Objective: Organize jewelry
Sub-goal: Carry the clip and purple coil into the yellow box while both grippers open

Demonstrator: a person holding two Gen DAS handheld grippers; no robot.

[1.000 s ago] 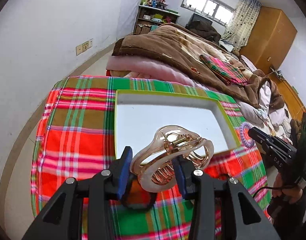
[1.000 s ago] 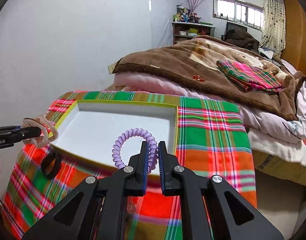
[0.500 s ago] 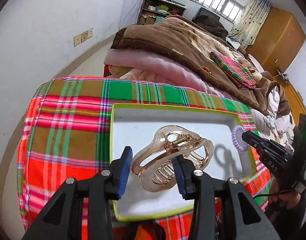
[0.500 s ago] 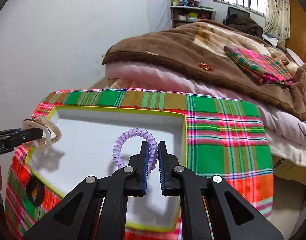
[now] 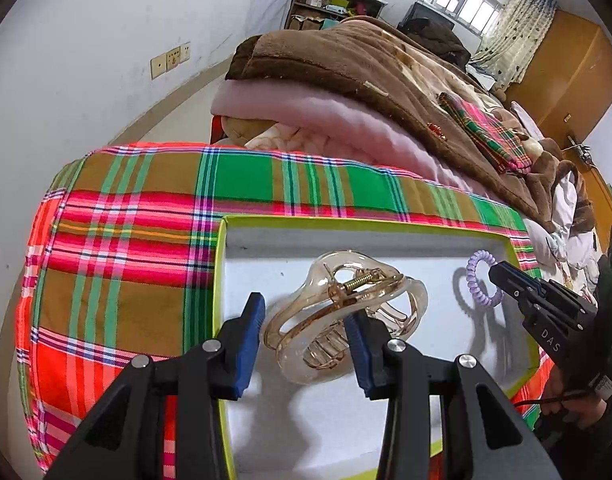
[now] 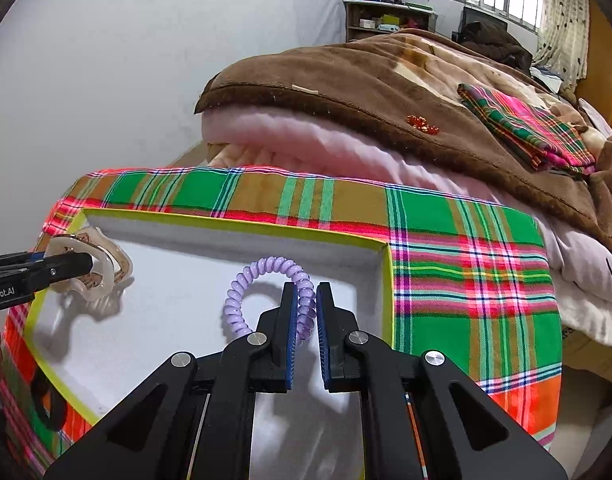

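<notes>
Both tongs have advanced over the white tray (image 5: 386,225): the left tongs (image 5: 308,344) pinch the translucent claw clip (image 5: 338,312), the right tongs (image 6: 306,312) pinch the purple spiral hair tie (image 6: 266,268). Beneath lies the plaid-covered worktop (image 6: 466,260), beyond it the bed's brown blanket (image 6: 346,76). A dark ring (image 6: 46,400) beside the tray is half hidden.

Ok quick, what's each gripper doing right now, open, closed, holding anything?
Left gripper: shut on the hair claw clip.
Right gripper: shut on the purple spiral hair tie.
</notes>
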